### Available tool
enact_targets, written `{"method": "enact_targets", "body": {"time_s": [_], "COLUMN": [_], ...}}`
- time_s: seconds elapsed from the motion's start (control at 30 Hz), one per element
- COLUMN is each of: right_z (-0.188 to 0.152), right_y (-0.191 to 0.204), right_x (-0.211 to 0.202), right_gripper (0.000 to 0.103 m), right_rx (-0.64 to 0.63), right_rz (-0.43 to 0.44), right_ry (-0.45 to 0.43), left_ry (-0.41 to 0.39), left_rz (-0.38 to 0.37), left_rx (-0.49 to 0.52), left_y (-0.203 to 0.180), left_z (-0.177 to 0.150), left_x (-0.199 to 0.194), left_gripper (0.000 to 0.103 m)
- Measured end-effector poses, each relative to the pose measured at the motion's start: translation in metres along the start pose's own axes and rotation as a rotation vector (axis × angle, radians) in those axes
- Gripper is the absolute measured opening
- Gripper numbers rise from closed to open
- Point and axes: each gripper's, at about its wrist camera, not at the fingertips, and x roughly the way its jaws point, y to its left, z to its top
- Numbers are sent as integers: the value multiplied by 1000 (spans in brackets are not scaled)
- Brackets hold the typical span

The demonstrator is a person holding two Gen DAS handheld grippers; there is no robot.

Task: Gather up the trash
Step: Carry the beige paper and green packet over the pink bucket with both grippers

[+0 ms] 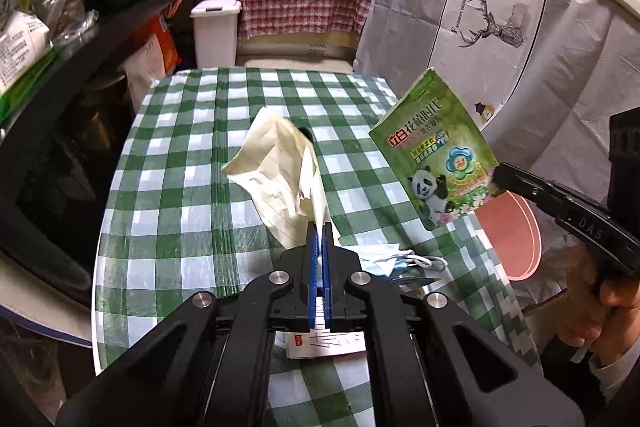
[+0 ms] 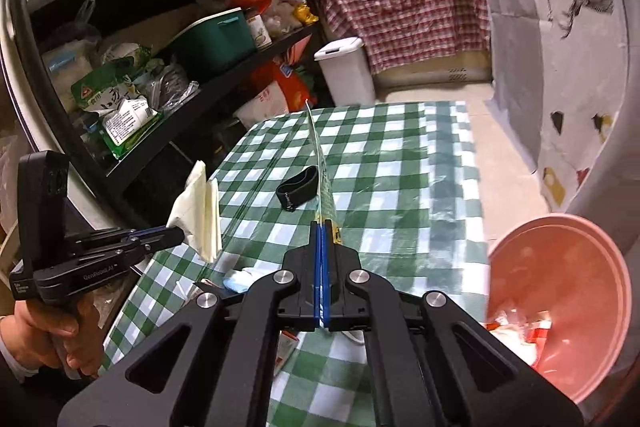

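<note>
Green-checked cloth covers the table, whose far half lies mostly bare, with open floor beyond its right edge. The left gripper pinches a crumpled paper, lifted above the cloth. The right gripper clamps a green pouch by its corner, held up near the table's right edge; its own camera sees the pouch only edge-on. A pink basin with scraps sits off that edge, partly cut off. A face mask lies just beside the left gripper, half hidden behind it. A black band rests mid-table.
</note>
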Motion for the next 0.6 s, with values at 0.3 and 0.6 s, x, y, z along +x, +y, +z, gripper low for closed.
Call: {"method": "enact_targets", "body": {"time_s": [0.3,0.6], "right_z": [8,-4], "right_y": [3,-12], "right_x": [-42,-71], "right_gripper": [1,1], "right_rx": [-52,-74], "right_rz": [-69,-137], "right_ry": [-16,-67], "left_ry": [-54,-87], "left_rz": [-7,11], "left_rx": [21,40], "left_y": [-20,-36], "left_z": [-2,-6], "left_x": [-18,-26], "left_gripper": [2,2]}}
